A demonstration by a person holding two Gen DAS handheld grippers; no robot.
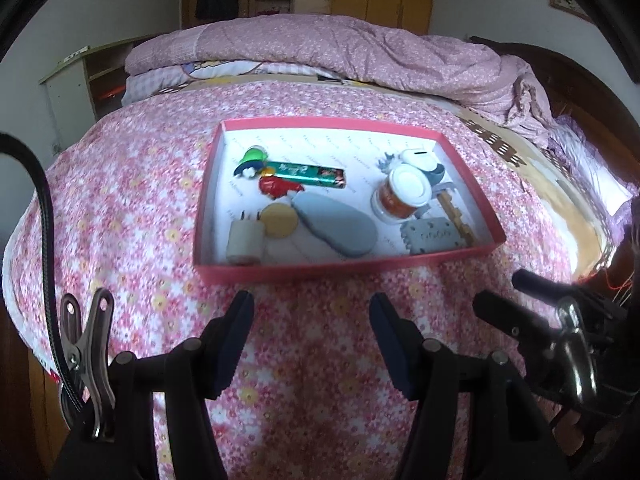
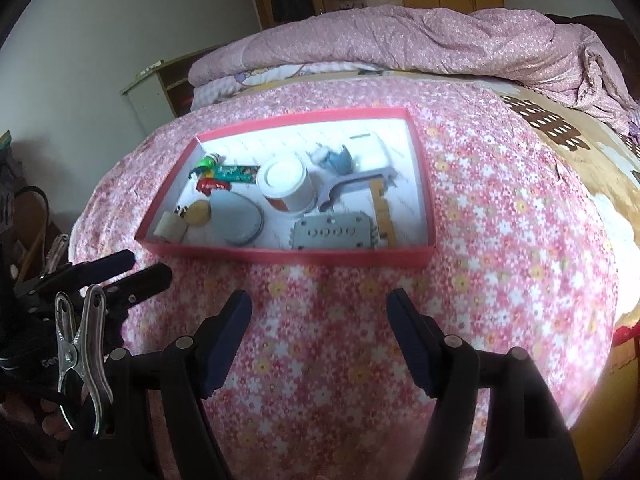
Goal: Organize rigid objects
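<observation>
A red-rimmed tray sits on the flowered bed, filled with small rigid things: a white-lidded jar, a grey oval case, a white plug. Short of it, the left gripper and right gripper hover above the bedspread, fingers apart and empty.
</observation>
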